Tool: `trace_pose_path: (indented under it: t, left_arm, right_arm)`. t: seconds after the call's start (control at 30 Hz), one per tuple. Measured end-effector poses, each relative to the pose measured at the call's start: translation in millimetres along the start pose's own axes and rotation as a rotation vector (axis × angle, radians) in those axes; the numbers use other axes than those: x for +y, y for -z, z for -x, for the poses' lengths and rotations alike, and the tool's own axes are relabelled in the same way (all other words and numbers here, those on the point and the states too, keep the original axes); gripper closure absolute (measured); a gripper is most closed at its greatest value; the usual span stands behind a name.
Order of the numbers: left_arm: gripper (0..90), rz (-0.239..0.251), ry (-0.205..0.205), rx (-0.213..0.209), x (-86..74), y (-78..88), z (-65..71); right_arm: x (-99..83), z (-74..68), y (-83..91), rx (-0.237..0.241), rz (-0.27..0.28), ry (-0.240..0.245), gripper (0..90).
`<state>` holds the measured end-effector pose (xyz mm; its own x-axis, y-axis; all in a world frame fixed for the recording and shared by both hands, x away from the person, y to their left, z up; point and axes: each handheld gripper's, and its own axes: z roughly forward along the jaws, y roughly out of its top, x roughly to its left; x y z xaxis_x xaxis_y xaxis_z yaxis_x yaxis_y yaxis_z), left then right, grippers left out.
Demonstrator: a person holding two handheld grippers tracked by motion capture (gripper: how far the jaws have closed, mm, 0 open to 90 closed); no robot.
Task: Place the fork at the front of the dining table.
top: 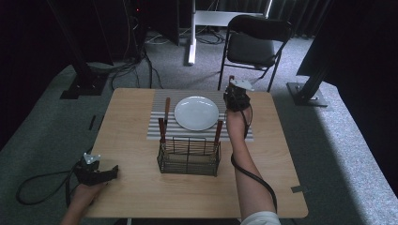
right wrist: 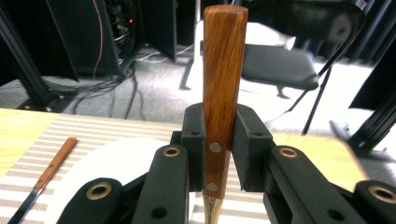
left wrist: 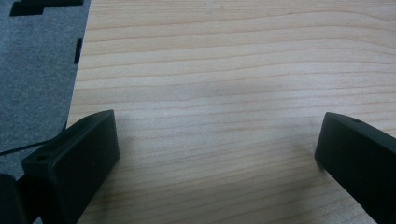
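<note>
Setting the second piece of cutlery beside the plate.
The right gripper [right wrist: 219,154], clamped on a wooden-handled utensil [right wrist: 223,70], hangs over the striped placemat [top: 157,117] just right of the plate [top: 196,113]; lower it flat, parallel to the knife [right wrist: 44,179]. The left gripper [left wrist: 210,154] rests, jaws apart, on the table [left wrist: 233,70].
</note>
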<state>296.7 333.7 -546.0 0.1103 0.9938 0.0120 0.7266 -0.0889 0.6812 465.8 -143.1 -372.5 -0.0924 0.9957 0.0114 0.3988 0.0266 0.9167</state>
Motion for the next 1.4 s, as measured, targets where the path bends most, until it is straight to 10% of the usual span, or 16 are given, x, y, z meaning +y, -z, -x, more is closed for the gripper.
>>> trace_pose_path:
  t: [0.57, 1.4]
  left_arm:
    - [0.0, 0.0, 0.0, 0.0, -0.1, 0.0, 0.0]
    - [0.0, 0.0, 0.0, 0.001, -0.2, 0.1, 0.2]
  right_arm:
    - [-38.3, 8.7, -59.0, -0.023, -0.136, 0.032, 76.0]
    - [-38.6, 17.9, -121.4, -0.016, -0.291, -0.006, 75.9]
